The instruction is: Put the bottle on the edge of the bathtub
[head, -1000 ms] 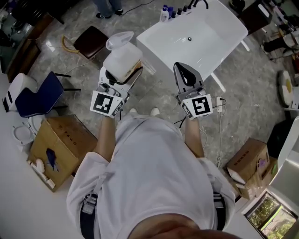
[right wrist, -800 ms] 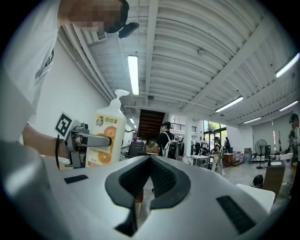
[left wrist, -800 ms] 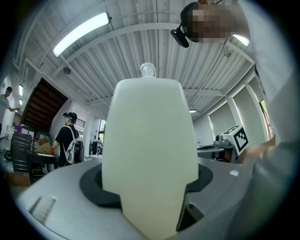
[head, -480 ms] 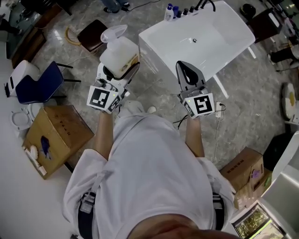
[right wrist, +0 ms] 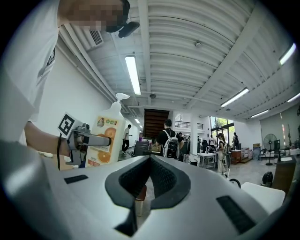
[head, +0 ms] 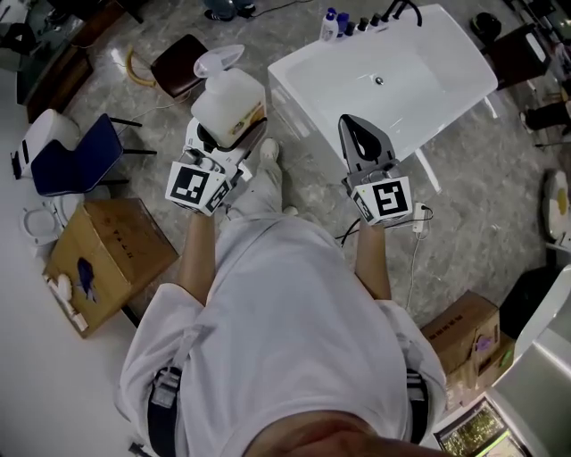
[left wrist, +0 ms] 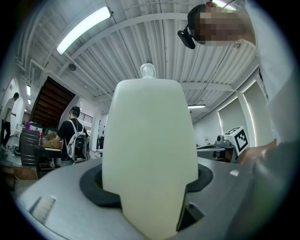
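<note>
A white pump bottle (head: 230,105) with an orange-fruit label is in my left gripper (head: 228,132), whose jaws are shut on its body; it stands upright, pump head (head: 217,61) on top. Up close in the left gripper view the bottle (left wrist: 147,150) fills the space between the jaws of the left gripper (left wrist: 147,190). My right gripper (head: 357,136) is shut and holds nothing; it hangs over the floor just in front of the white bathtub (head: 299,67). From the right gripper view, the right gripper (right wrist: 150,169) has the held bottle (right wrist: 107,139) to its left.
Several small bottles (head: 352,24) stand on the bathtub's far rim. A cardboard box (head: 107,259), a blue chair (head: 76,161) and a brown stool (head: 178,62) are at the left. Another box (head: 464,335) and a cable (head: 415,259) lie at the right. People stand in the hall beyond.
The person has stepped toward the bathtub, one foot now forward between the grippers. Both grippers keep their pose, and the bottle stays in the left one.
</note>
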Demonstrator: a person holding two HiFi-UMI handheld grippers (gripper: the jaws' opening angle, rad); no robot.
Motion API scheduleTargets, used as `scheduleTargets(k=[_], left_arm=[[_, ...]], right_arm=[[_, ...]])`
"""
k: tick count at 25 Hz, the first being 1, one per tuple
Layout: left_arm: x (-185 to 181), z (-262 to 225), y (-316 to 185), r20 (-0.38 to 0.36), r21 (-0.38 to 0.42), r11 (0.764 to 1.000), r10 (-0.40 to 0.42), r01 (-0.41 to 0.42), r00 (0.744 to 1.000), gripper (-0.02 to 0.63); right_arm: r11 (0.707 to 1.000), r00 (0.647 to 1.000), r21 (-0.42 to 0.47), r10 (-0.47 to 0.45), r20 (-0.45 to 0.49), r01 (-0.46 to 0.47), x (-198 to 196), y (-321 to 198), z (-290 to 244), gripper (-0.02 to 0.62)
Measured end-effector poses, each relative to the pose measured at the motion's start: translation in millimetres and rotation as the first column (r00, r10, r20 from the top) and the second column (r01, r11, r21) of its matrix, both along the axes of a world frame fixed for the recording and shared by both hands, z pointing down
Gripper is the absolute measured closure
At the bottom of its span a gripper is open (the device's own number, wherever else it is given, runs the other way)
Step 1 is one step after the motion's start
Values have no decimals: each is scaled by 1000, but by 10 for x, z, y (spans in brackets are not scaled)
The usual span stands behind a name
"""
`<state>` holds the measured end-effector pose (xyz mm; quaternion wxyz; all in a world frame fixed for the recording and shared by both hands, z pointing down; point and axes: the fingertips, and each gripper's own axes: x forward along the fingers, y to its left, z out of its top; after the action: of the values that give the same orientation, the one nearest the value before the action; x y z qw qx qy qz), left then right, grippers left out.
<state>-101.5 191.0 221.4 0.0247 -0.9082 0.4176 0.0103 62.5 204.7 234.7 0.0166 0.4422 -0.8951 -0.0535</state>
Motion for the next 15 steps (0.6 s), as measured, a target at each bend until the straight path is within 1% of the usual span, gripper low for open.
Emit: scheduleTargets(k=[3, 6, 10, 15], left_arm=[[34, 57, -285, -11, -5, 1000, 15, -15, 1000, 262], [49, 88, -636, -2, -2, 999, 43, -43, 999, 262], [73, 116, -1223, 25, 8, 997, 81, -81, 996, 262], [55, 96, -2003, 13, 9, 987, 159, -159, 987, 262]], right_arm=[[1000, 1000, -4, 11, -7, -11, 19, -255, 36, 594], [1000, 999, -2, 28, -15, -28, 4, -586, 56, 594], [998, 998, -9, 59, -21, -60, -19, -1167, 76, 594], [995, 995, -19, 94, -24, -95, -137, -1910, 60, 594]])
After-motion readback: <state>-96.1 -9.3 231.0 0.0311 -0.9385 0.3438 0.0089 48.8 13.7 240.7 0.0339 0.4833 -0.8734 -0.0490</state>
